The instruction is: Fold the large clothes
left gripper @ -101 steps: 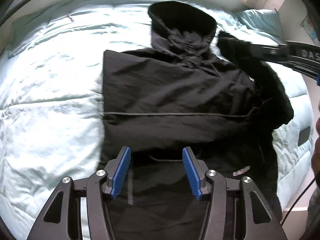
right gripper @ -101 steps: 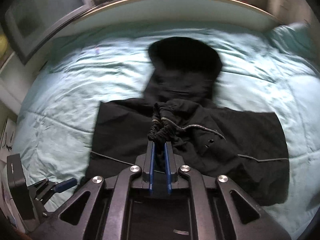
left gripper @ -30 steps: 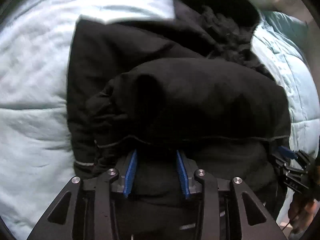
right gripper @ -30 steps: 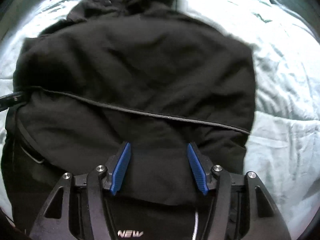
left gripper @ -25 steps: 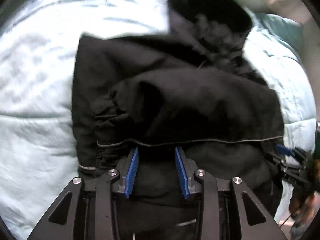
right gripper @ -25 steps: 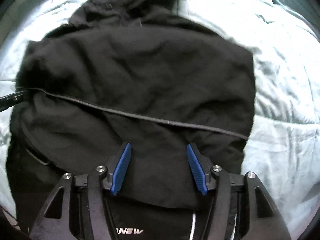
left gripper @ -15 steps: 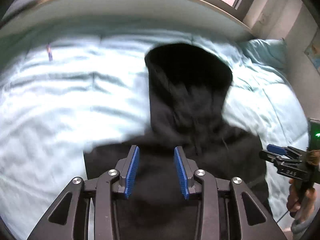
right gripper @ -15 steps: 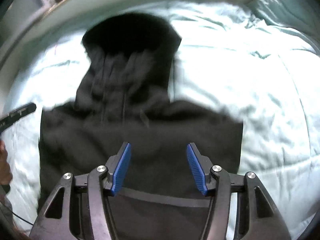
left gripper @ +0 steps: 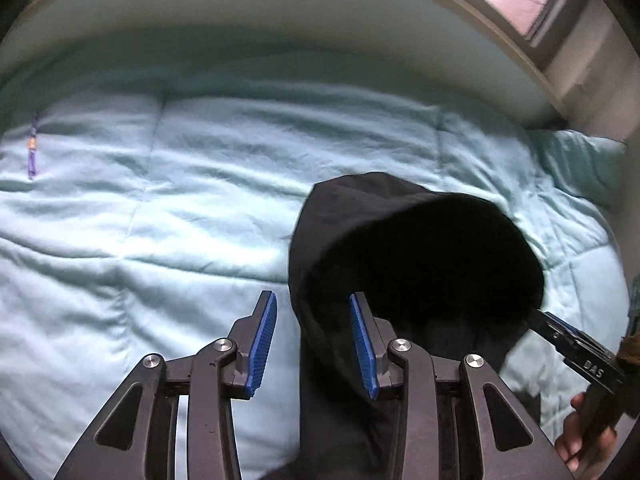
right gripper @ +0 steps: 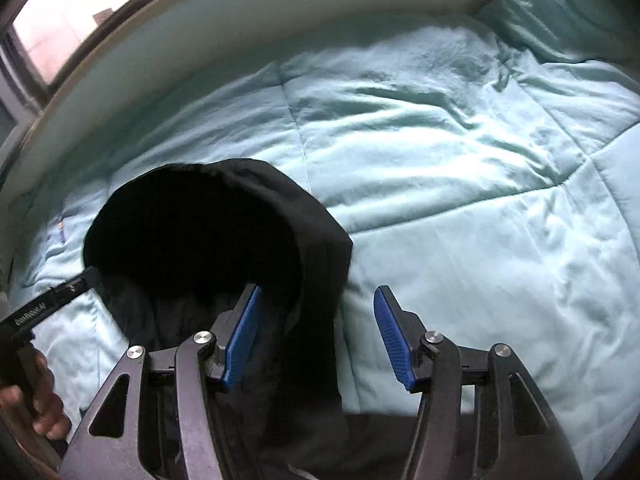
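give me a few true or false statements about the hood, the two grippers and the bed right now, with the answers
1. The black hood lies on a light teal comforter. True.
2. The left gripper is clamped shut on the hood. False: its jaws stand apart, straddling the hood's left edge.
3. The right gripper has open jaws at the hood's right edge. True.
4. The hood is bright red. False: it is black.
5. A small purple mark shows on the comforter, far to the left in the left wrist view. True.
6. The hood's opening faces down into the bed. False: its dark opening faces up toward the cameras.
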### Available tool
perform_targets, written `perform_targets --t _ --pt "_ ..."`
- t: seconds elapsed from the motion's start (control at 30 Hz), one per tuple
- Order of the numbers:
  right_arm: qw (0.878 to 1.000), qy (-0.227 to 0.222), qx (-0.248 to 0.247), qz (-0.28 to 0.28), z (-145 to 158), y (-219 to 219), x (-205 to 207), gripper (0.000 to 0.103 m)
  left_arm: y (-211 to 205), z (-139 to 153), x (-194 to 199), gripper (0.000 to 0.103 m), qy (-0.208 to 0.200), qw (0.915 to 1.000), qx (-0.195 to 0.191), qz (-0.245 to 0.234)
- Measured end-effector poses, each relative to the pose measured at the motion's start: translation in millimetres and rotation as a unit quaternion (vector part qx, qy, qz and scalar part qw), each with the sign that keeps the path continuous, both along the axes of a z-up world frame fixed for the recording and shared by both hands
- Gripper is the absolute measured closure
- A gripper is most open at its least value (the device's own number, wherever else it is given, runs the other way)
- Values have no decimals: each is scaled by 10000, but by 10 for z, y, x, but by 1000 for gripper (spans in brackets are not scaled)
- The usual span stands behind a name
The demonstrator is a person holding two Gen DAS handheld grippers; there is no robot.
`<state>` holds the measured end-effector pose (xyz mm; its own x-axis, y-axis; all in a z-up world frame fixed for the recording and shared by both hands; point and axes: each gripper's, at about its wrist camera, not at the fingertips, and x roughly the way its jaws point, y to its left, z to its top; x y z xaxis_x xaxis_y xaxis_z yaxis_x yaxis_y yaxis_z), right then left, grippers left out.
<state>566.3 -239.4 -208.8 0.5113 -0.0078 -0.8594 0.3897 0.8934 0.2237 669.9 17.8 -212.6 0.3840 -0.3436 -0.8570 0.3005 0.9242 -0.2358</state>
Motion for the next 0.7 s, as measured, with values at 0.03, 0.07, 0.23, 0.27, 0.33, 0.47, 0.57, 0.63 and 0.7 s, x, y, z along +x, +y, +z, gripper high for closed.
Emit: perform_targets --t 0.03,0.07,0.23,0.27,0.33,0.47,0.57,0.63,0.7 --pt "10000 44 -13 -38 -49 -8 75 42 -44 -71 68 64 33 10000 51 32" --pt "9997 157 -128 -115 -105 -6 152 43 -90 -132 129 64 47 9999 121 34" --pt "9994 254 -202 -128 -154 -66 126 97 96 -59 168 95 -44 9991 -347 240" --pt "9998 60 -95 -136 -77 -125 -4 97 208 22 106 95 -80 9984 -496 259" --pt "9997 -215 128 -45 -9 -216 -253 97 417 48 13 94 108 9968 -708 351" --pt "9993 242 107 255 -414 -93 -287 97 535 -637 123 94 1157 9913 -377 494" --pt "9952 792 55 579 -891 34 -99 97 475 -1070 208 91 1402 9890 -328 345" --pt "9940 834 68 699 -939 43 -71 96 507 -983 174 91 1209 9912 -475 253" --pt "9946 683 87 779 -773 2 -149 92 559 -777 33 87 848 9954 -452 29"
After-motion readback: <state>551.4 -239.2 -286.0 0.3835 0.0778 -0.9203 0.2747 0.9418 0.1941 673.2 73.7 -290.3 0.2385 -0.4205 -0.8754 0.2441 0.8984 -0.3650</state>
